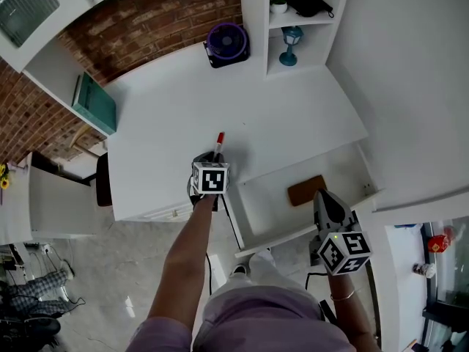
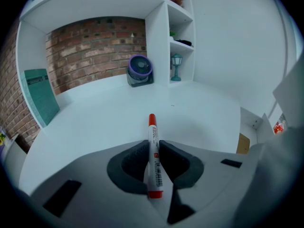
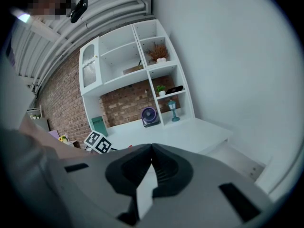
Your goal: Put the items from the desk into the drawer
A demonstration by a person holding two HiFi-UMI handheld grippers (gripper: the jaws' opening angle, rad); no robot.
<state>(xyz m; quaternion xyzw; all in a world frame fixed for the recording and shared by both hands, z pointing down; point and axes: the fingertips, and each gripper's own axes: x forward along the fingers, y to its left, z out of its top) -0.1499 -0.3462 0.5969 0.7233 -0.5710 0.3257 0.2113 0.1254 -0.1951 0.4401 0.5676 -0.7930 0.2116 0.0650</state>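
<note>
A white marker with a red cap (image 2: 153,146) is clamped between the jaws of my left gripper (image 2: 152,152), its cap pointing out over the white desk (image 2: 118,118). From the head view the marker (image 1: 218,144) sticks out past the left gripper (image 1: 210,169) near the desk's front edge. The open drawer (image 1: 271,204) lies to the right of it, with a brown flat item (image 1: 306,190) inside. My right gripper (image 1: 327,210) hovers over the drawer's front right corner, its jaws closed with nothing between them (image 3: 151,161).
A purple fan (image 1: 226,42) stands at the back of the desk beside a shelf unit holding a small teal lantern (image 1: 291,45). A teal book (image 1: 94,103) leans at the desk's left end. A brick wall runs behind.
</note>
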